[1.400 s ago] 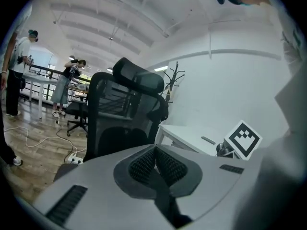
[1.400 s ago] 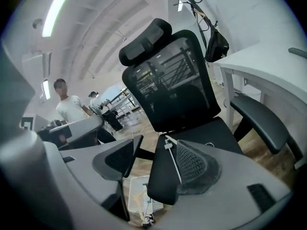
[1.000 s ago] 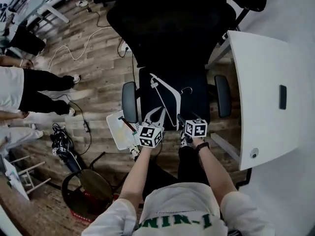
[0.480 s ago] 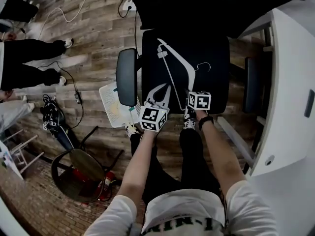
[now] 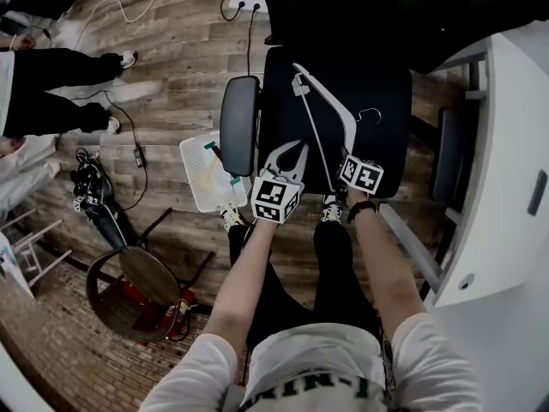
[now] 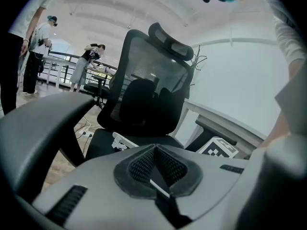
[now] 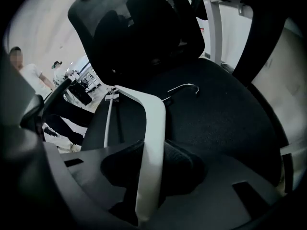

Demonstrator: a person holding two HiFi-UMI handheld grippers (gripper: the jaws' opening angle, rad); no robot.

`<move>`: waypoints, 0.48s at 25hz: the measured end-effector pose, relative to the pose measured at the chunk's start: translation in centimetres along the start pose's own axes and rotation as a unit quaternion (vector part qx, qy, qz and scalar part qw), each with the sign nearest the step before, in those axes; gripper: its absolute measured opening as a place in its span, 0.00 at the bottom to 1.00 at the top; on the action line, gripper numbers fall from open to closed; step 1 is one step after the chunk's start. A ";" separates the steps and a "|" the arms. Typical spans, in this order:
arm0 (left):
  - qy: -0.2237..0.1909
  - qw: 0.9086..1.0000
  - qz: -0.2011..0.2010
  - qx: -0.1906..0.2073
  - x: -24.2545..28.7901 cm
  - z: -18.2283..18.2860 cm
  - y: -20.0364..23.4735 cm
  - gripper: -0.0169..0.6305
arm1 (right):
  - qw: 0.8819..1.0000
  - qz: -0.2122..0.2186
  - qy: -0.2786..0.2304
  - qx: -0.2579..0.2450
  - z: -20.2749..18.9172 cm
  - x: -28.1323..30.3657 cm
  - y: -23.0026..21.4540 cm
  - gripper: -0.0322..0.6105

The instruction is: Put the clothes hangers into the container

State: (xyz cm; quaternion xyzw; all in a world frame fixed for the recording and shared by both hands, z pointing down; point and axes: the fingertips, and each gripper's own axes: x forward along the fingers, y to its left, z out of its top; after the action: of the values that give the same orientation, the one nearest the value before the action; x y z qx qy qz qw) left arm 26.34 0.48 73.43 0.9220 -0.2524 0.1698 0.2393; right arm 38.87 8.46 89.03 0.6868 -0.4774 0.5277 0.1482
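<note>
A white clothes hanger (image 5: 330,114) with a metal hook (image 5: 371,114) lies on the black seat of an office chair (image 5: 386,75). My right gripper (image 5: 347,154) is at the hanger's near arm. In the right gripper view that white arm (image 7: 153,123) runs between the pads, and the jaws (image 7: 151,152) are closing and touch it on both sides. My left gripper (image 5: 287,148) hovers over the seat's front left, its jaws together with nothing held (image 6: 156,150). A white rectangular container (image 5: 206,174) sits on the floor left of the chair.
The chair's left armrest (image 5: 238,123) stands between the seat and the container. A white desk (image 5: 515,187) runs along the right. A round dark stool (image 5: 141,277) is at lower left. People's legs (image 5: 51,110) and cables (image 5: 129,136) lie on the wooden floor.
The view has shifted closer over the seat. My right gripper moved forward onto the hanger's near arm and its jaws narrowed around it. The left gripper stayed beside it.
</note>
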 end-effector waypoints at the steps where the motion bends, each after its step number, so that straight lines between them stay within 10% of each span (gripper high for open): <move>1: -0.001 1.000 -0.003 0.000 -0.2 0.5 -0.3 0.04 | 1.000 0.003 -0.004 0.011 0.4 -0.7 0.1 0.26; 12: -0.021 1.000 -0.020 -0.006 -4.5 7.6 -3.1 0.04 | 0.999 0.014 -0.017 0.048 2.2 -10.9 2.1 0.26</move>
State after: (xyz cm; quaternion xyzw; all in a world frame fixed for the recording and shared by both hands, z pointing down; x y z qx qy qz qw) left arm 25.84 0.53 64.07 0.9287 -0.2401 0.1443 0.2428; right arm 38.60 11.30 78.04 0.6954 -0.4637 0.5399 0.0995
